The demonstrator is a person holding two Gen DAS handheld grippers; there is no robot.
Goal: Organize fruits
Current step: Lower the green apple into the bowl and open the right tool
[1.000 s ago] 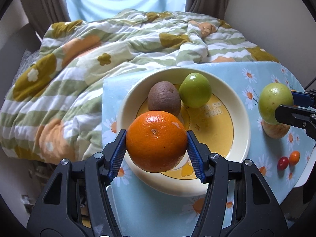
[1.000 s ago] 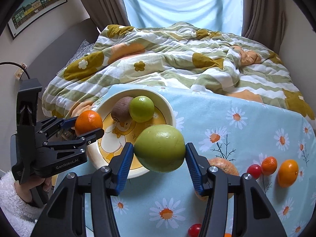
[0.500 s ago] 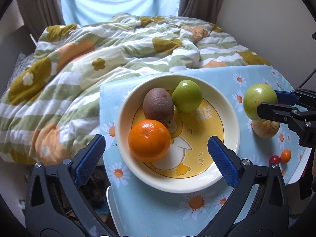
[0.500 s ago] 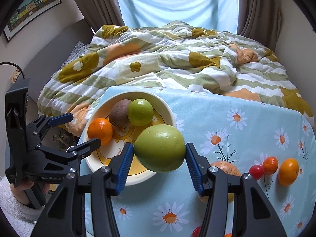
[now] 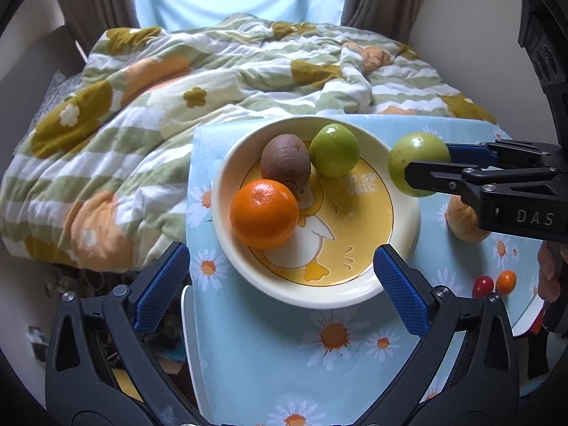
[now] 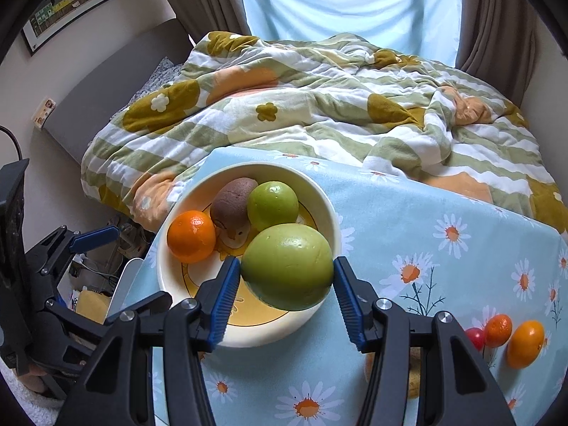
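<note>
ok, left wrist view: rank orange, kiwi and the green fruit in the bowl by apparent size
1. orange, largest, though nearest the camera, which inflates it.
2. kiwi and green fruit, about alike; I won't rank them.
All three sit in the bowl.

Both grippers are black plastic frames with silver screws at the joints. Their fingers (image 5: 161,293) carry blue ribbed pads. The right gripper (image 5: 431,170) bears white "DAS" lettering.
</note>
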